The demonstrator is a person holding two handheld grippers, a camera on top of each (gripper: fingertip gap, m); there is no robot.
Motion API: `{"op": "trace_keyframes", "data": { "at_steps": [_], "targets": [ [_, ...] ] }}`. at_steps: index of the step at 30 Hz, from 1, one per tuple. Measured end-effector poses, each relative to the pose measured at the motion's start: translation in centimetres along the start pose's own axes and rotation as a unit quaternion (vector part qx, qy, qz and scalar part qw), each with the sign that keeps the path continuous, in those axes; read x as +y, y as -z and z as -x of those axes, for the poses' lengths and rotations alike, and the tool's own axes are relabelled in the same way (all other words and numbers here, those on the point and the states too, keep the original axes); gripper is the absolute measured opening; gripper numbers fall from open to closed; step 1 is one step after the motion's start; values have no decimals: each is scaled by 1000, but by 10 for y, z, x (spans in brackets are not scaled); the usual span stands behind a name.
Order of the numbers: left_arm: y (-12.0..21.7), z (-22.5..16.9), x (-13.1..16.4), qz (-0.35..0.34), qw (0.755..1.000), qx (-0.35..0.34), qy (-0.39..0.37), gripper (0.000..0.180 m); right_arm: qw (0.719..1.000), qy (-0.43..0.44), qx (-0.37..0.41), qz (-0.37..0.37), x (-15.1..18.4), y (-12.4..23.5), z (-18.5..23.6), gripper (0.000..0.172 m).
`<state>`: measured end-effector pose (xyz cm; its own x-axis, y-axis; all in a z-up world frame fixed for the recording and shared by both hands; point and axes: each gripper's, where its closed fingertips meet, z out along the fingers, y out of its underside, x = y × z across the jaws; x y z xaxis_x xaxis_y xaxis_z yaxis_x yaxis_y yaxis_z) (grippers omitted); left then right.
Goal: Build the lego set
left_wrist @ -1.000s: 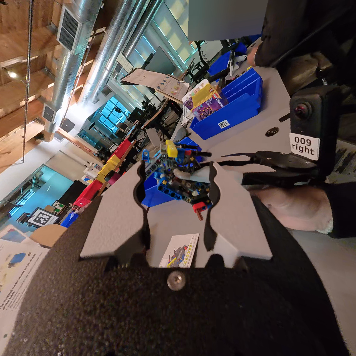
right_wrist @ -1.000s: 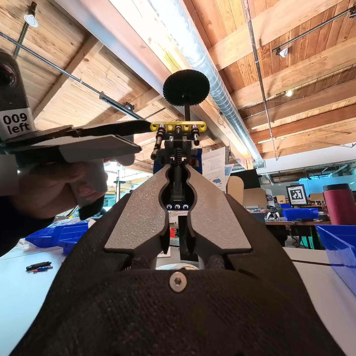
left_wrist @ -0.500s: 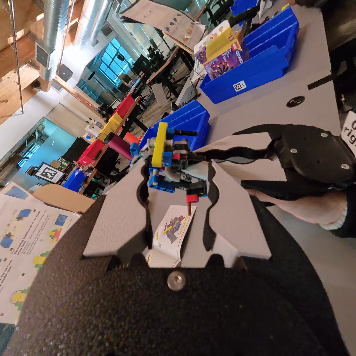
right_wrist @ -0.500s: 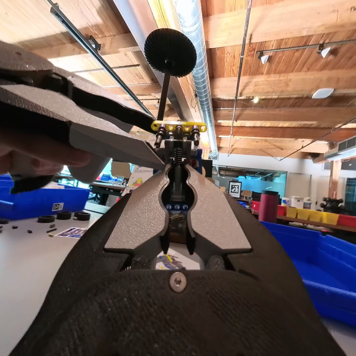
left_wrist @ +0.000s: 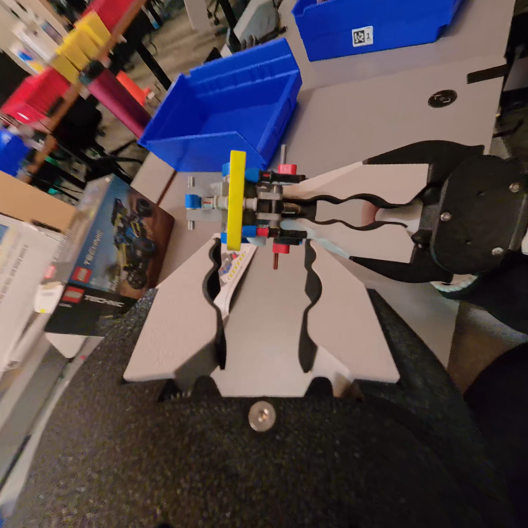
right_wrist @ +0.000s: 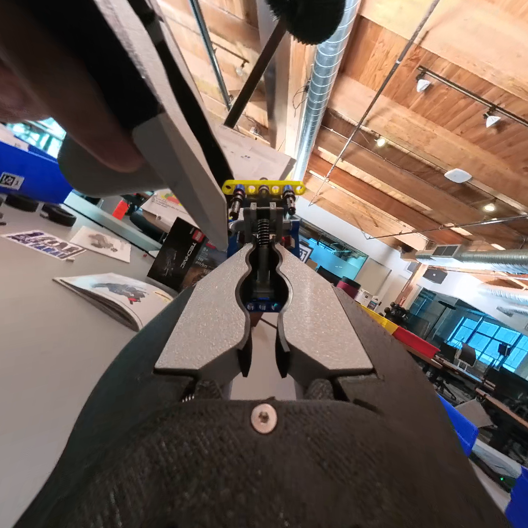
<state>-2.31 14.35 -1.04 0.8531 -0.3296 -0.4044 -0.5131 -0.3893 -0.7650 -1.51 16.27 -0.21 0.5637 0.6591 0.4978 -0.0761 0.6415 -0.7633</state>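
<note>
The right hand-held gripper (right_wrist: 264, 251) was clamped on a small brick-built assembly (left_wrist: 248, 200) with a yellow beam and a spring, held in the air. The left hand-held gripper (left_wrist: 261, 247) stood open and bare just beside it, above the counter (left_wrist: 357, 120). A booklet (left_wrist: 231, 274) lay below it, and an open blue bin (left_wrist: 228, 114) sat beyond.
</note>
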Motion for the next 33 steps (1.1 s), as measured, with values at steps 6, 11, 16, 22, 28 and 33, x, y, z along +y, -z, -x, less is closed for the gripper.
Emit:
{"op": "trace_keyframes", "data": {
  "at_steps": [6,11,16,22,28,33],
  "targets": [
    [-5,1,18,24,996,50,66,52,998,44,-26,29,9,-4,17,5],
    [-9,-1,28,37,993,72,90,51,997,62,-39,39,15,-4,23,5],
    [-9,2,28,27,993,75,91,53,996,50,-50,47,18,-5,26,5],
    [-13,-3,31,37,993,74,88,62,995,71,-47,57,21,-5,27,4],
    [-15,0,33,35,993,68,87,56,994,75,-50,67,23,-5,28,4],
    [-12,6,34,43,997,44,49,52,993,75,-58,67,22,-6,30,5]
  ]
}}
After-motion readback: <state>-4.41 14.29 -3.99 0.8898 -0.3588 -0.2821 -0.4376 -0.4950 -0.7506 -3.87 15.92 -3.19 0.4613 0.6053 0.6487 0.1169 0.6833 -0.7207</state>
